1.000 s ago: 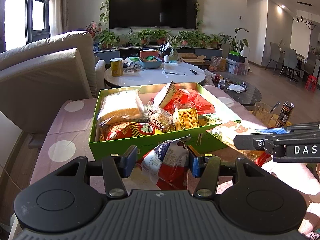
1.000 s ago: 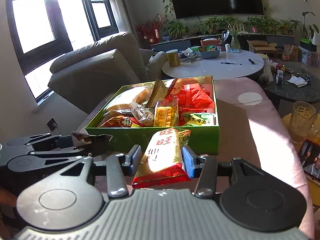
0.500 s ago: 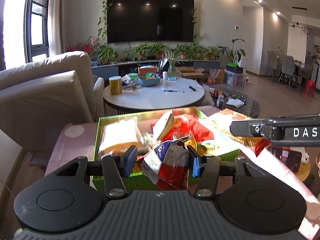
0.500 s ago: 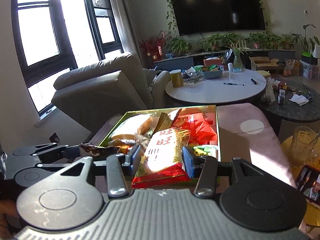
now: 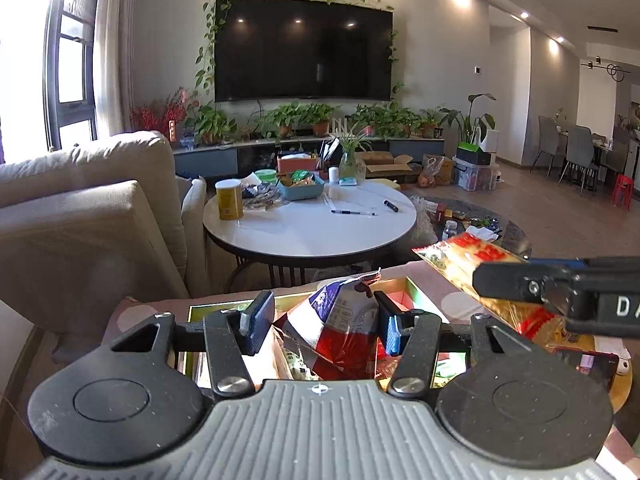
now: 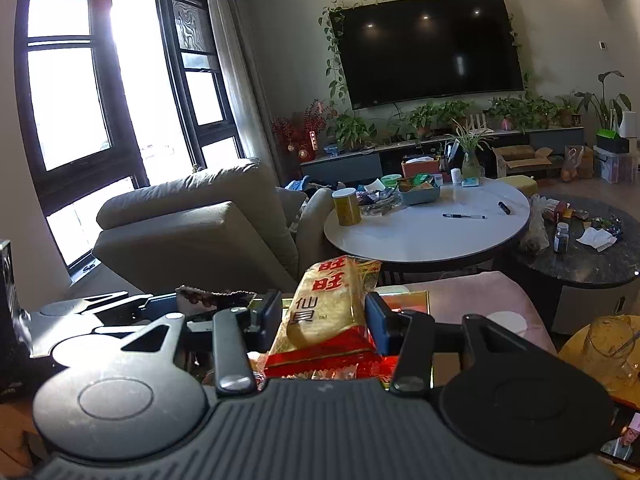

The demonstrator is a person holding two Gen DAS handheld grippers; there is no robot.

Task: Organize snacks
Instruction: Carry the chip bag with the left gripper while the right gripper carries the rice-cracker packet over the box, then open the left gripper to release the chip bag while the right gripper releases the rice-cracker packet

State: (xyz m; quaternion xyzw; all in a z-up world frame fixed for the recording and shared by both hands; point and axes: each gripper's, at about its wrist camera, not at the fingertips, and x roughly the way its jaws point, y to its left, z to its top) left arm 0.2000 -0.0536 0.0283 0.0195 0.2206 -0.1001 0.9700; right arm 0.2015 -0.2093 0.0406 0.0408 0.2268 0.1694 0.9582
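My left gripper (image 5: 322, 308) is shut on a purple, white and red snack bag (image 5: 340, 320), held up above the green snack box (image 5: 418, 286). The box lies low in both views, mostly hidden behind the grippers. In the right wrist view my right gripper (image 6: 323, 308) is shut on a yellow rice-cracker pack (image 6: 332, 292) with a red end, also over the green box (image 6: 404, 292). That cracker pack (image 5: 468, 254) juts out of the right gripper (image 5: 500, 282) at the right of the left wrist view. The left gripper (image 6: 160, 304) shows side-on at the left.
Beyond the box stands a white round table (image 5: 312, 236) with a yellow canister (image 5: 229, 200), pens and a blue tray. A beige sofa (image 5: 80, 220) is on the left. A dark round table (image 6: 580, 256), a glass jug (image 6: 604, 344) and a phone (image 6: 624, 440) are on the right.
Both grippers have risen and moved forward over the green box, each still holding its pack. The box has dropped from the middle to the bottom of both views.
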